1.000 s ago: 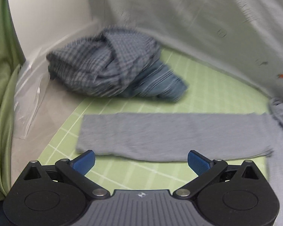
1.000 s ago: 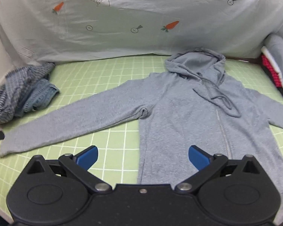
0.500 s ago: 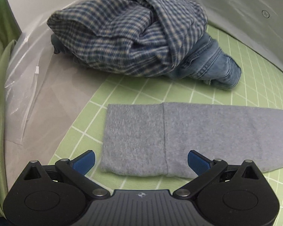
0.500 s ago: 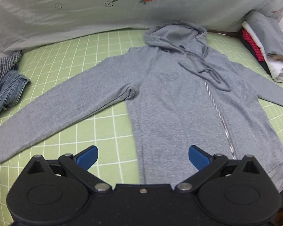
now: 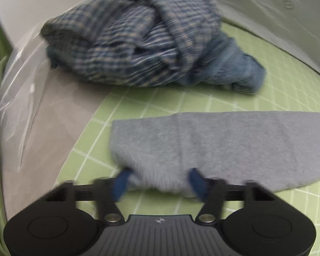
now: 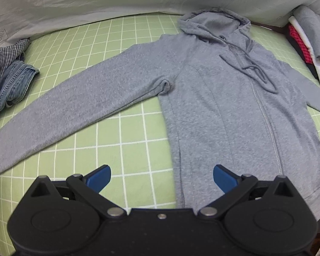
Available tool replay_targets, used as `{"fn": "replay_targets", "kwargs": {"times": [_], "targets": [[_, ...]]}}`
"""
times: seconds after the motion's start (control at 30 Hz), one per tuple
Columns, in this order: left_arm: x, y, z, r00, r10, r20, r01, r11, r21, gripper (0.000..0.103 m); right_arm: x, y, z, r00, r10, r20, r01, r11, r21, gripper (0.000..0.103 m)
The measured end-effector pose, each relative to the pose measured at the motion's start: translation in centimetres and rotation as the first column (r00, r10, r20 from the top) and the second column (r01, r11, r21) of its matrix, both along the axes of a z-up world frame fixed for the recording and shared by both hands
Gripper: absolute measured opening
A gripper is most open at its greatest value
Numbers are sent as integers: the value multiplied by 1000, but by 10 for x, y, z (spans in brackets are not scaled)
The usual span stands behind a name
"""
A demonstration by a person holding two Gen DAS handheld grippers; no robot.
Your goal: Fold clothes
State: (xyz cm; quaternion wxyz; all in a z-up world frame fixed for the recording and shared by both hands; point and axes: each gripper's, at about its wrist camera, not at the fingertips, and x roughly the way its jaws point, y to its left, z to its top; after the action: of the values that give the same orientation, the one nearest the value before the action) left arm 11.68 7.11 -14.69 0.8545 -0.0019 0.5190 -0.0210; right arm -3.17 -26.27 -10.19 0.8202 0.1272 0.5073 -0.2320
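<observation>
At the mat's (image 6: 125,149) left edge, the left gripper (image 5: 160,179) has just been closing on the gray hoodie's (image 6: 224,98) sleeve cuff (image 5: 147,149); fabric bunches between its jaws. Get a firm pinch through both layers before lifting. The right gripper (image 6: 161,176) hangs wide open and empty over the hem near the mat's front edge.

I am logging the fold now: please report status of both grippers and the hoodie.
Left gripper closing on sleeve cuff, cuff bunched between pads. Right gripper open, above hoodie hem. Nothing blocking.
</observation>
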Motion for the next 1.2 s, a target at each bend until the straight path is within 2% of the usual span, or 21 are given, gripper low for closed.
{"fn": "replay_targets", "kwargs": {"times": [0.03,0.1,0.17,0.37,0.6,0.73,0.93,1.03,1.13,1.2], "targets": [[0,-2,2,1000,-26,0,26,1000,-14,21,-2,-2,0,1000,-4,5,4,1000,12,103],[1,-4,3,999,-27,-32,25,997,-76,17,-7,-6,0,1000,-15,20,14,999,34,103],[-2,-7,8,999,-24,-29,21,995,-97,16,-12,-10,-1,999,-26,36,24,998,54,103],[-19,-32,39,997,-52,54,58,992,-112,15,-37,-31,-2,992,-90,91,81,992,99,103],[-53,-98,83,978,-119,173,142,982,-128,15,-69,-76,0,979,-133,157,113,985,130,103],[-75,-157,106,967,-135,215,167,977,-135,15,-90,-116,3,977,-115,181,89,985,145,103],[-110,-270,132,955,-167,245,218,956,-197,15,-129,-208,15,971,-120,205,93,986,138,103],[-130,-339,135,937,-224,269,289,928,-235,14,-151,-258,21,964,-150,217,124,984,127,103],[-154,-410,138,911,-290,293,371,887,-276,15,-171,-308,23,960,-172,220,154,984,94,103],[-170,-449,138,902,-323,287,402,869,-287,23,-183,-337,22,961,-182,209,173,983,62,103]]}}
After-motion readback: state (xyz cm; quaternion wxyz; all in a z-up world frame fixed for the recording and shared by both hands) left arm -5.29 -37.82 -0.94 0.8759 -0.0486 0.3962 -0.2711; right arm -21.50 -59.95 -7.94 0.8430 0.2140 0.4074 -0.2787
